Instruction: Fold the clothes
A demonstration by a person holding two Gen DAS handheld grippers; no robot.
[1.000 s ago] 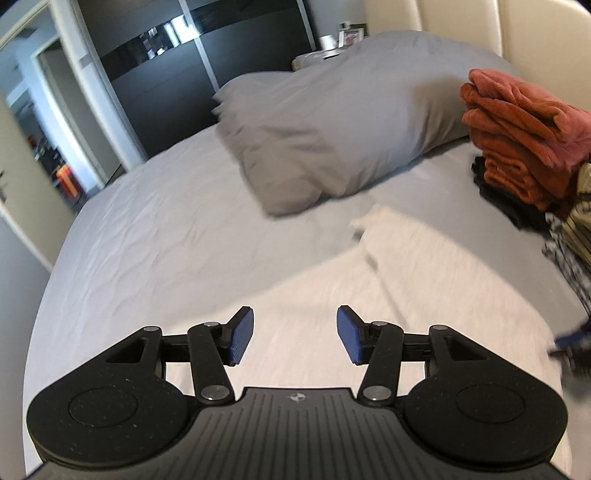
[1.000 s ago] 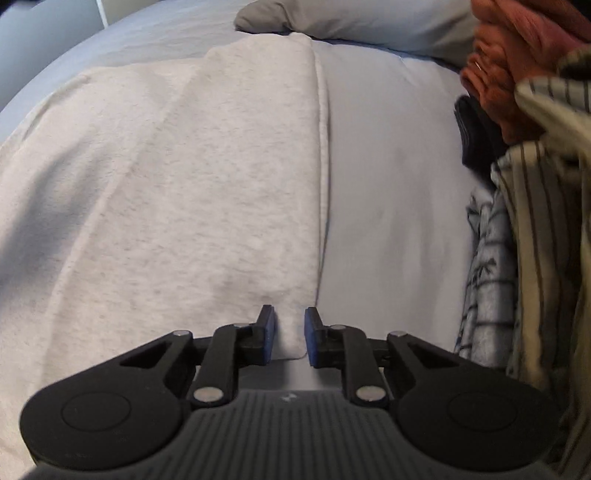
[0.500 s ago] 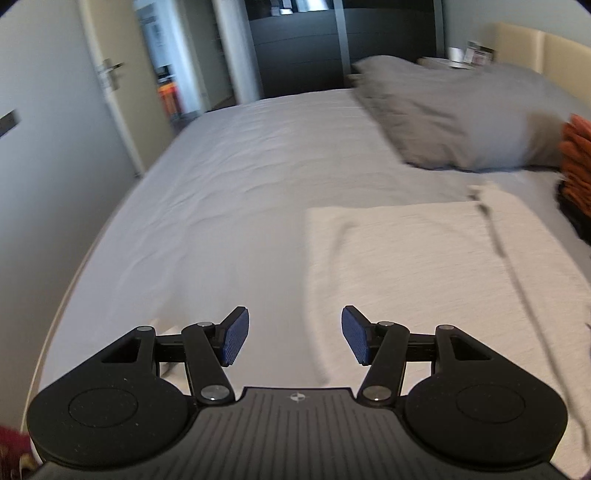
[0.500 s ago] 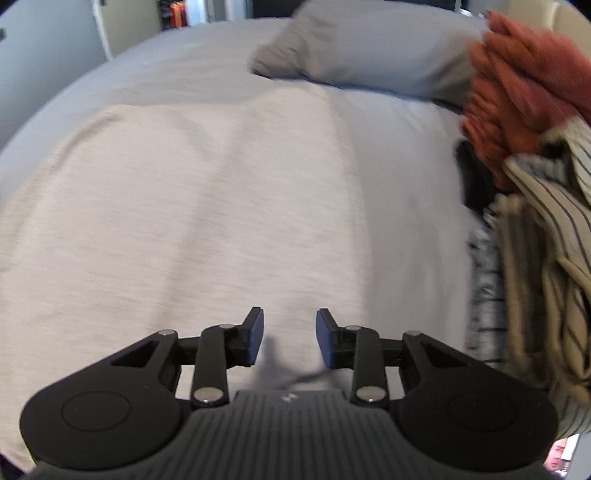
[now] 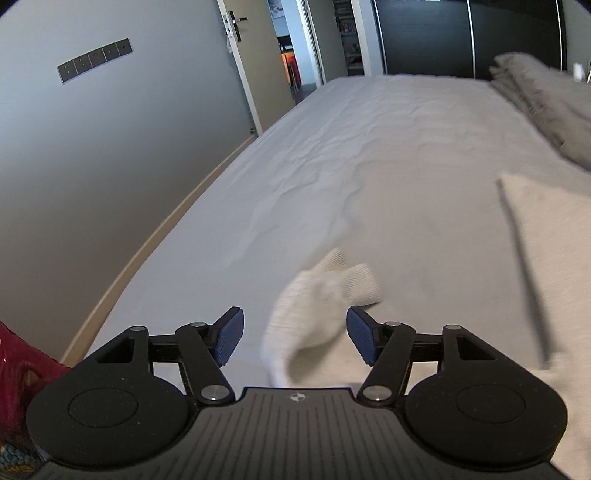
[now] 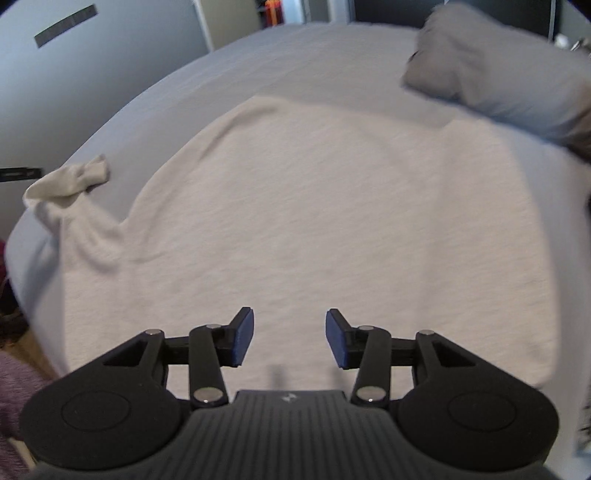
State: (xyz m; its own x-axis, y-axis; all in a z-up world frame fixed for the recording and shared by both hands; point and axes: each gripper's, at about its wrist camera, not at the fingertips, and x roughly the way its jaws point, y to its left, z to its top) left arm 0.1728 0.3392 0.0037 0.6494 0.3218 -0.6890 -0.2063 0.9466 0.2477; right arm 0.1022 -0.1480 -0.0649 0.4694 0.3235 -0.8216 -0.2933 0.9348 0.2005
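Grey bed point(image 6: 258, 74): cream sweater point(image 6: 314, 221) lies flat across it, body spread, left sleeve point(image 5: 325, 295) sticking out crumpled just ahead of the left gripper point(image 5: 293, 336), both it and the right gripper point(image 6: 290, 339) have jaws apart holding nothing, so sleeve and body folds look pending.

The sweater point(image 6: 332, 206) is a pale, creamy white, and so is its sleeve point(image 5: 325, 291). The bed sheet point(image 5: 351, 147) is light grey. The pillow point(image 6: 498, 74) is a darker grey. The left gripper point(image 5: 294, 339) and the right gripper point(image 6: 290, 338) are black with dark blue pads point(image 5: 229, 336). The wall point(image 5: 110, 129) is grey. The wardrobe point(image 5: 461, 33) is black. A bit of dark red cloth point(image 5: 22, 373) shows at the edge.
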